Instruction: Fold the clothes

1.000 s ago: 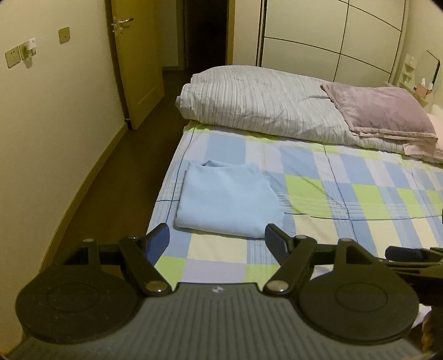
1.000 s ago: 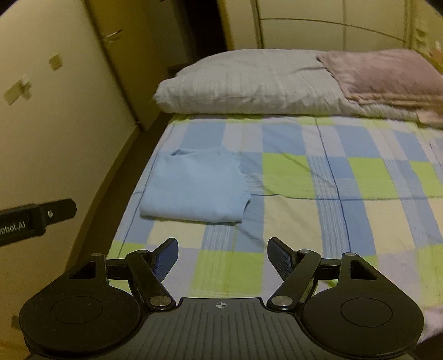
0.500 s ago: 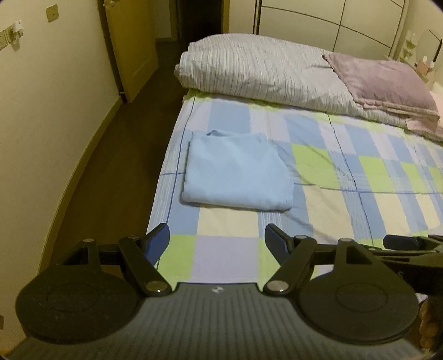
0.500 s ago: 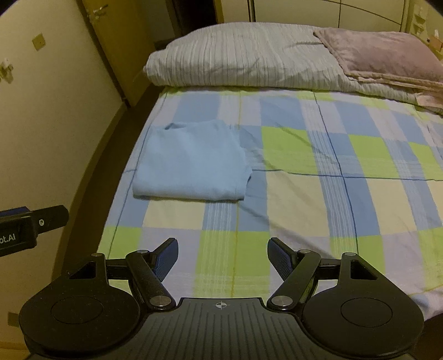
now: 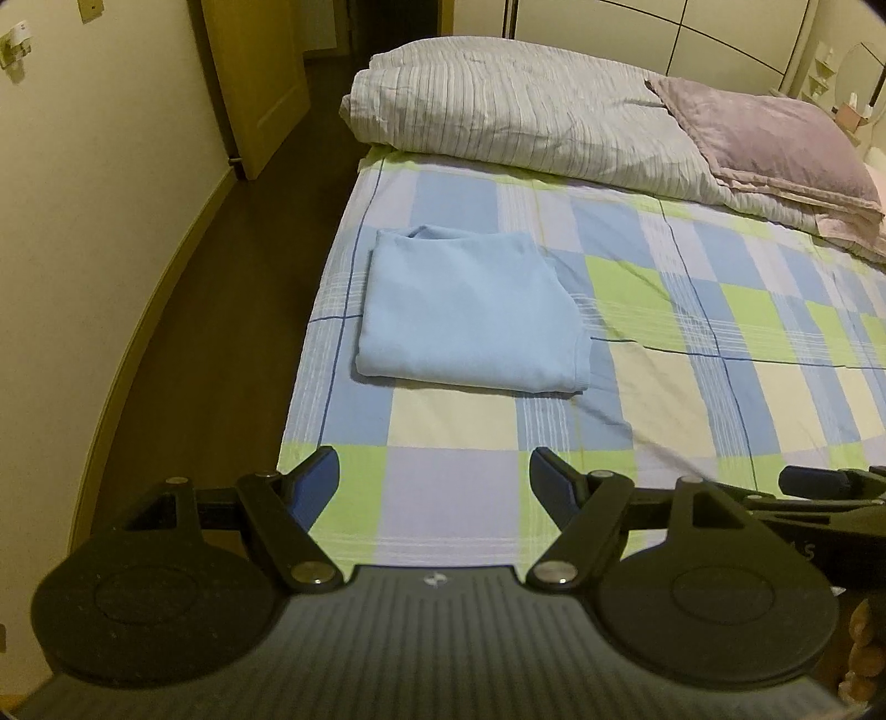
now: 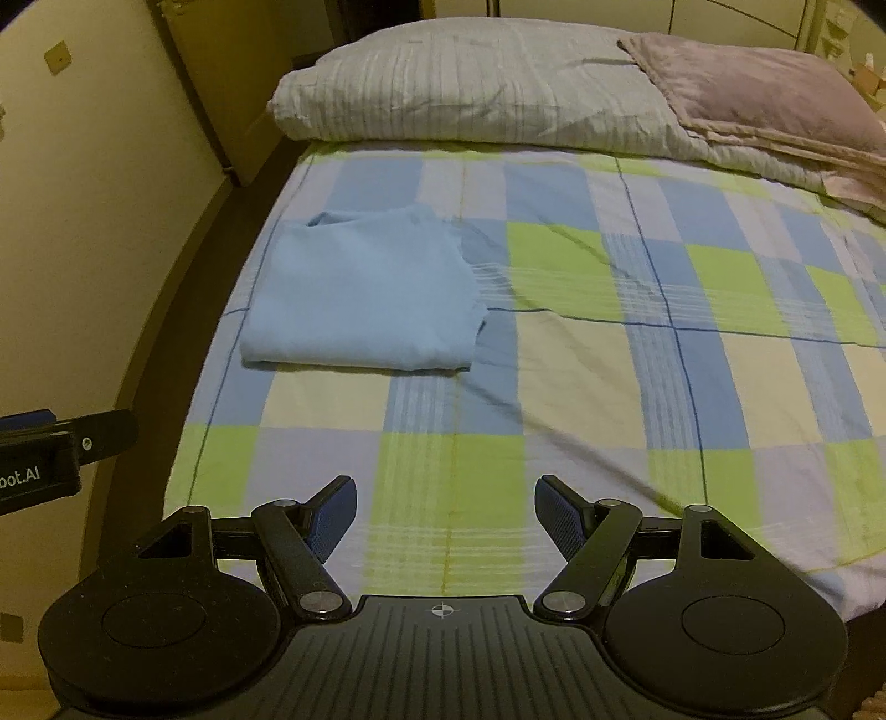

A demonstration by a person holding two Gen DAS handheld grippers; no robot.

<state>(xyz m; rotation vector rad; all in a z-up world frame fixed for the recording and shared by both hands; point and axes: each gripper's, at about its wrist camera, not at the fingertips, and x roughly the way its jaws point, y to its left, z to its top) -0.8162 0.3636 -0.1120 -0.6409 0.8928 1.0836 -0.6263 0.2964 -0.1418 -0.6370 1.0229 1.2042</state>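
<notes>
A light blue garment (image 5: 470,315) lies folded into a neat rectangle on the checked bed sheet (image 5: 692,332), near the bed's left edge; the right wrist view shows the same garment (image 6: 360,299) left of centre. My left gripper (image 5: 434,476) hovers open over the foot of the bed, well short of the garment, with nothing between its fingers. My right gripper (image 6: 446,501) is open too, empty, above the sheet (image 6: 609,360) at the foot. The right gripper's tip (image 5: 819,482) shows at the right edge of the left wrist view.
A striped rolled duvet (image 5: 526,111) and a mauve folded blanket (image 5: 775,133) lie at the head of the bed. Dark floor (image 5: 221,288) runs along the left side by a cream wall (image 5: 83,194) and a door (image 5: 260,83). Wardrobe panels (image 5: 664,33) stand behind.
Both views have tilted downward and drawn back a little, so the garment and bed sit higher and fuller in frame. The garment has not moved. Both grippers stay open.
</notes>
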